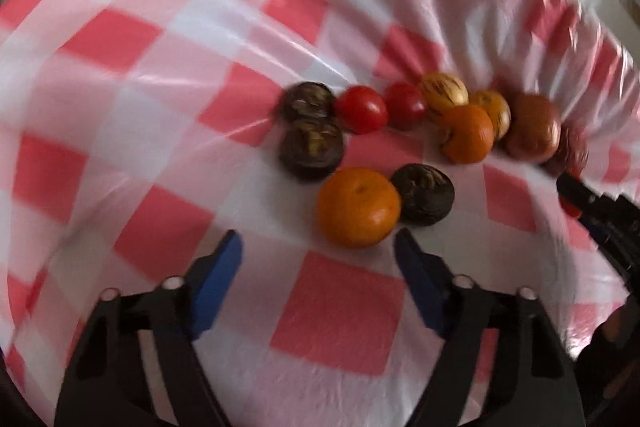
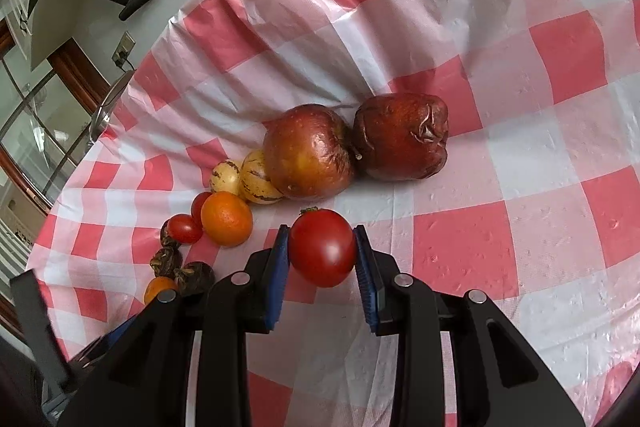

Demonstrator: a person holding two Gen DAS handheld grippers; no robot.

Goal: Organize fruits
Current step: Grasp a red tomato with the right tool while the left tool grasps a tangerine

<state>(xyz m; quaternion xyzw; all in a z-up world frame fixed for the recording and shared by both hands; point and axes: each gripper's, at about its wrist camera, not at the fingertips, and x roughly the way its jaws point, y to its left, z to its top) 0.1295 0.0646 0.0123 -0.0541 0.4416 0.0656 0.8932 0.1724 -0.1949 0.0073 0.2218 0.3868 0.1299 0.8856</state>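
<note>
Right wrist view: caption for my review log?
Right gripper clamps a red tomato above the checked cloth, near two apples.

Left wrist camera looking steeply down along fingers at checked tablecloth (image 1: 132, 131), close. Right wrist camera facing down-forward, closer. Both sharing fruit row: orange (image 1: 467, 134) (image 2: 226, 218), tomatoes.

Red tomato (image 2: 322, 247) off the cloth, pinched between blue pads, stem end up.

Soft, even daylight falls on the tablecloth (image 2: 500, 131), with glare streaks on its creases. The left wrist view is smeared by motion blur; the right wrist view is sharp. Both bend strongly and darken at their rims.
</note>
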